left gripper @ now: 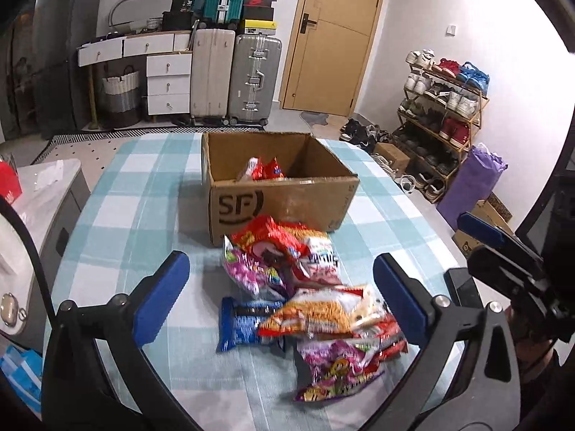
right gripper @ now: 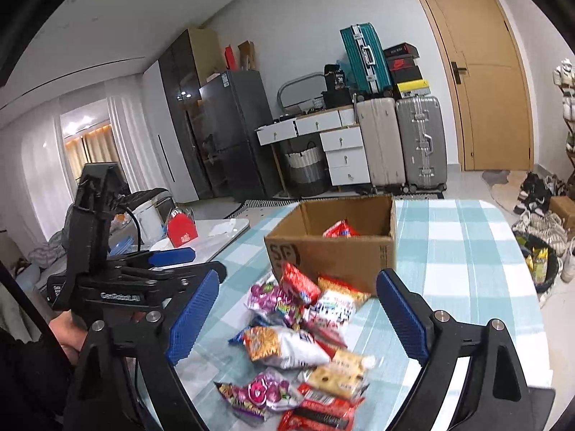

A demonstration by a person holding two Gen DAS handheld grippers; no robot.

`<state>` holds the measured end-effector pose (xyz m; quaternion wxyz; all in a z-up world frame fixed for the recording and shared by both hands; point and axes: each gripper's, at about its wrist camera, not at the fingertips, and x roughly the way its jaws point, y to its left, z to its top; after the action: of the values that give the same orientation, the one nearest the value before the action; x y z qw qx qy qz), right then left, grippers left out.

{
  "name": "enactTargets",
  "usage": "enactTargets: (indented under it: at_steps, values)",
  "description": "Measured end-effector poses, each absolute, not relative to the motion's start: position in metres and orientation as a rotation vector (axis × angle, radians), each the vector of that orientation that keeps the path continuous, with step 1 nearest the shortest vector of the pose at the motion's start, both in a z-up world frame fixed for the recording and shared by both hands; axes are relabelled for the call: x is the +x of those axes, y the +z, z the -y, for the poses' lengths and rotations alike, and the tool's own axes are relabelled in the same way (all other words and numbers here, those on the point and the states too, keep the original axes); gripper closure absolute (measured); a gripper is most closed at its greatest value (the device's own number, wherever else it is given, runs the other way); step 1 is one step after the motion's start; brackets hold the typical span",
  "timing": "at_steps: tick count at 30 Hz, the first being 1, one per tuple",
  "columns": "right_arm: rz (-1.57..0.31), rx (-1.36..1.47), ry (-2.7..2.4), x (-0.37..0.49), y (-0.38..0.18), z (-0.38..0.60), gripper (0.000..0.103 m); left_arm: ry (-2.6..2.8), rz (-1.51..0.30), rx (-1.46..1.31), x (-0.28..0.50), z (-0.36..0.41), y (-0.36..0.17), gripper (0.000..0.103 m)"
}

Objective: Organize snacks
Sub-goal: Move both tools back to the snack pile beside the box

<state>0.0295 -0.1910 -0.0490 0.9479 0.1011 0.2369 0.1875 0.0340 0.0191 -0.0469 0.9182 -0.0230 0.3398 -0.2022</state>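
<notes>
A pile of snack packets lies on the checked tablecloth (left gripper: 143, 197) just in front of an open cardboard box (left gripper: 284, 201) (right gripper: 334, 251). In the pile are a blue packet (left gripper: 244, 327), an orange and white bag (left gripper: 316, 314) (right gripper: 284, 348), purple packets (left gripper: 337, 370) (right gripper: 262, 391) and red ones (left gripper: 269, 237) (right gripper: 298, 282). Two red packets (left gripper: 264, 169) (right gripper: 339, 230) lie inside the box. My left gripper (left gripper: 280, 262) hangs open above the pile, its pads touching nothing. My right gripper (right gripper: 298, 280) is open too, beside the left one and over the same pile.
A low white side table (left gripper: 43, 186) with a red carton (right gripper: 181, 233) stands left of the table. Beyond the far edge are suitcases (left gripper: 251, 79), white drawers (left gripper: 169, 82) and a wooden door (left gripper: 334, 36). A shoe rack (left gripper: 442, 107) stands at the right.
</notes>
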Motion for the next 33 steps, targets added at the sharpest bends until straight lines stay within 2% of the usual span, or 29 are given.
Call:
enactTargets:
  at_steps: [7,19,33]
  values:
    - [-0.511,0.233,0.387,0.014,-0.073,0.195,0.005,-0.433,-0.710,-0.052,0.021,-0.032,-0.071,0.001]
    - [-0.613,0.191,0.351,0.002,-0.112,0.196,0.004,-0.530,-0.883,-0.085,0.013,-0.026,-0.142,0.001]
    - [-0.650,0.256,0.364,-0.003,-0.133,0.202,0.004,-0.604,-0.958,-0.079,0.015,0.007,-0.160,0.001]
